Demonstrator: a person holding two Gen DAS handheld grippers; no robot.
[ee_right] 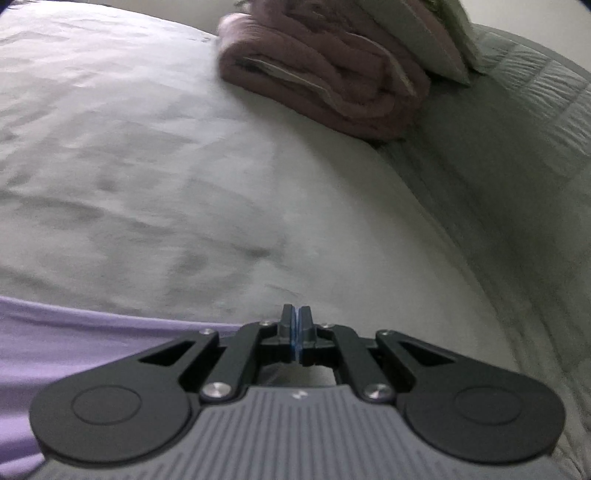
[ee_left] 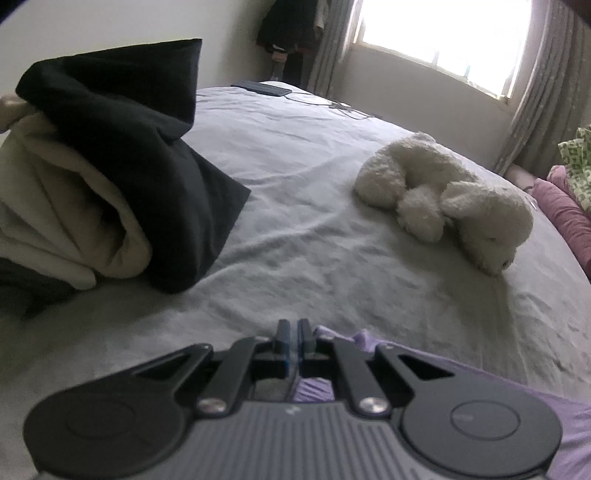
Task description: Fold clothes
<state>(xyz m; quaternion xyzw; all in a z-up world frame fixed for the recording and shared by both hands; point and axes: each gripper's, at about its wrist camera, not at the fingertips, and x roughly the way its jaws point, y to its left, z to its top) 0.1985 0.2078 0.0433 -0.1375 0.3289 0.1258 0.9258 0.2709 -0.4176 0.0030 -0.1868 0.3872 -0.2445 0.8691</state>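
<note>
left gripper: low over the bed sheet, fingers pressed together, a fold of lilac garment bunched up just beside the right finger; pinched on that cloth, by the look of it.

right gripper: fingers closed tip to tip; whether cloth is caught between them cannot be told. lilac garment spread to its left and running under the gripper body.

lilac garment: at the near edge of the bed, under and between both grippers, lying on the sheet.

bed sheet: pale grey, wrinkled.

black garment: heaped upright at far left of the left wrist view, draped over a cream garment, both resting on the sheet.

white plush toy: lying on the sheet, right of centre, well apart from the heap.

pink folded blanket: on the far part of the bed in the right wrist view, beside a grey quilted cover.

dark flat device with cable: far edge of the bed.

window with curtains: behind the bed, bright.
</note>
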